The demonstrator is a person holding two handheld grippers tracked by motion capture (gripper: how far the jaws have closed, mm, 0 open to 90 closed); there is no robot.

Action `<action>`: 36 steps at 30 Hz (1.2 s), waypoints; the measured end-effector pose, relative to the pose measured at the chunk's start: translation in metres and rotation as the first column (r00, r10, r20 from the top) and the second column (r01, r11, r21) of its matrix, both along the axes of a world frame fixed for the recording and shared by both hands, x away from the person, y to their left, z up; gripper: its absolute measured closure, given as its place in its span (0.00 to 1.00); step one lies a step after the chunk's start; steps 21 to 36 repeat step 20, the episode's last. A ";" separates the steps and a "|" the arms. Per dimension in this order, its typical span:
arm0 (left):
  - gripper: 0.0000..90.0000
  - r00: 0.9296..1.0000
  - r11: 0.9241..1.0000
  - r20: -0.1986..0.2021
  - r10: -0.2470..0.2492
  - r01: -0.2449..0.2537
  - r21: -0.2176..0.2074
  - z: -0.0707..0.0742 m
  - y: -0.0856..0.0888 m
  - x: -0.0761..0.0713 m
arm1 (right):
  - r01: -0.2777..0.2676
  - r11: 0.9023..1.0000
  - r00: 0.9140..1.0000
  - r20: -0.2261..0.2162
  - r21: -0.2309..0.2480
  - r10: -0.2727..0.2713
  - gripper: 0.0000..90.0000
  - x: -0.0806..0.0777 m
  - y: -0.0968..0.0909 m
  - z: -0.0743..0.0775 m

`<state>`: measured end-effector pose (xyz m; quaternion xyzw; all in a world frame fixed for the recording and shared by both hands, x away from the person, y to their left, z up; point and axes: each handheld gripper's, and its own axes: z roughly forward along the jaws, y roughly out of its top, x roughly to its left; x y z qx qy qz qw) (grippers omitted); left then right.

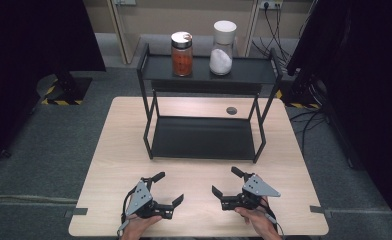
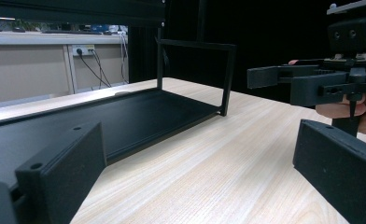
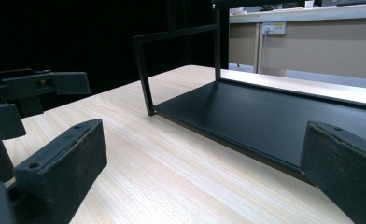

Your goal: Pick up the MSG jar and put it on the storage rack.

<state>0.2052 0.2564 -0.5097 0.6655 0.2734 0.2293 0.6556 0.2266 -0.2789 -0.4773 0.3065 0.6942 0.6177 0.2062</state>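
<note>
While both grippers rest low over the near edge of a pale wood-grain table (image 1: 114,150), nothing sits between their jaws. The left gripper (image 1: 167,189) is matt black plastic with a grey three-cornered plate on top; its two blocky jaws stand wide apart and hold nothing. The right gripper (image 1: 227,182) is built the same way, and its jaws are also spread wide and empty. A hand grips each one from below, at the table's front edge.

Just beyond the grippers, toward the middle of the table, stands a black metal rack (image 1: 204,137) made of thin square bars, with a flat, smooth bottom shelf and a second shelf above. The grippers are near its front edge but apart from it. In the left gripper view the rack's bottom shelf (image 2: 125,116) lies ahead and to the left, with the right gripper (image 2: 312,84) off to the side.

On the top shelf, well away from both grippers, stand two round glass jars side by side: one (image 1: 182,54) with a shiny metal lid and orange-red contents, the other (image 1: 221,47) with a tall white cap and white powder or grains.
</note>
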 end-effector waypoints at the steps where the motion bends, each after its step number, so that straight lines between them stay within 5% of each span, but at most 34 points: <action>1: 0.02 1.000 1.000 0.000 0.000 0.000 0.000 0.000 0.000 0.000 | 0.000 1.000 1.000 0.000 0.002 0.000 0.01 0.000 0.000 0.000; 36: 0.02 1.000 1.000 0.000 0.000 0.000 0.002 0.000 0.000 0.001 | 0.001 1.000 1.000 -0.006 0.010 -0.001 0.01 0.001 -0.001 0.000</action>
